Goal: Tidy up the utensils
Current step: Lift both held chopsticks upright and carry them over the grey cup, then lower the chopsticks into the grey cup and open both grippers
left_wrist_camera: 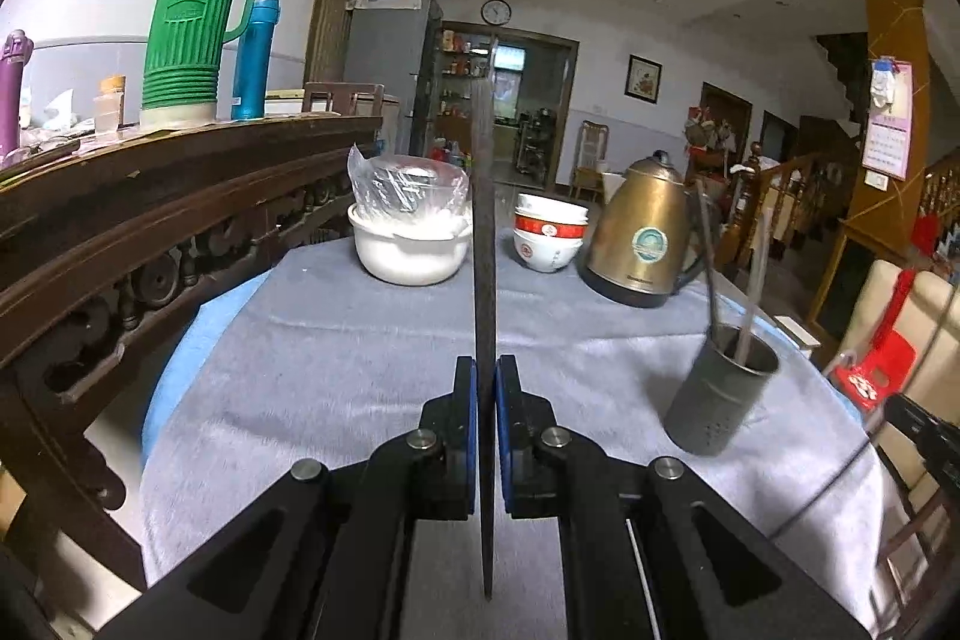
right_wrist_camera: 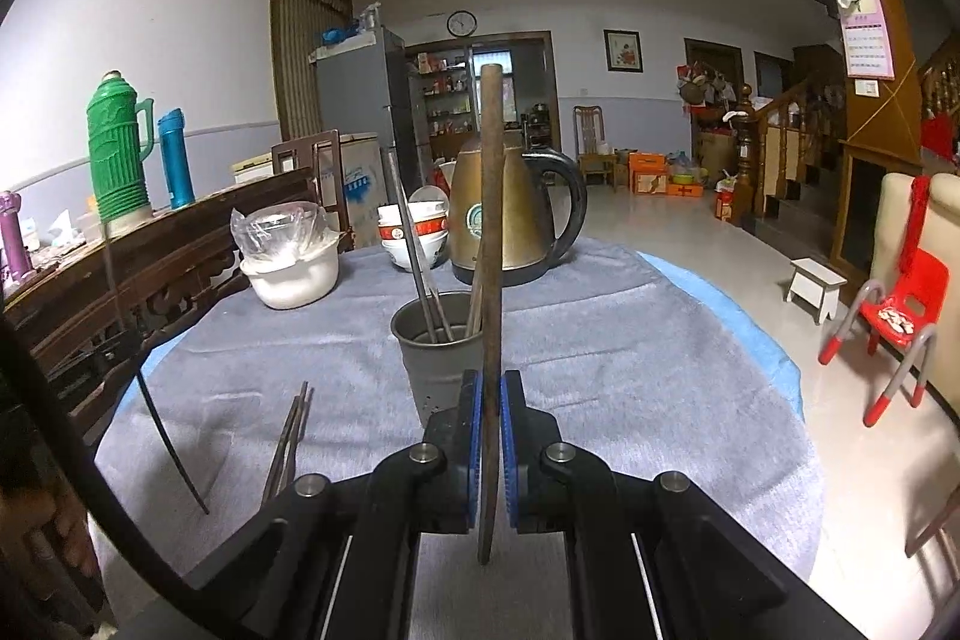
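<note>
My left gripper (left_wrist_camera: pixel 486 370) is shut on a thin dark chopstick (left_wrist_camera: pixel 485 232) that stands upright between its blue pads. To its right a grey metal cup (left_wrist_camera: pixel 720 388) on the grey cloth holds a few chopsticks. My right gripper (right_wrist_camera: pixel 492 382) is shut on a thicker brown chopstick (right_wrist_camera: pixel 492 250), also upright, just in front of the same cup (right_wrist_camera: pixel 441 358). A pair of chopsticks (right_wrist_camera: pixel 291 436) lies flat on the cloth to the left of the cup. Further left a dark chopstick (right_wrist_camera: pixel 171 442) slants above the cloth.
A brass kettle (right_wrist_camera: pixel 510 226), stacked red-and-white bowls (right_wrist_camera: pixel 417 232) and a white pot with a plastic bag (right_wrist_camera: pixel 294 268) stand at the table's far side. A carved wooden sideboard (left_wrist_camera: pixel 150 220) with a green thermos (left_wrist_camera: pixel 192 28) borders the left. A red chair (right_wrist_camera: pixel 900 316) stands on the floor right.
</note>
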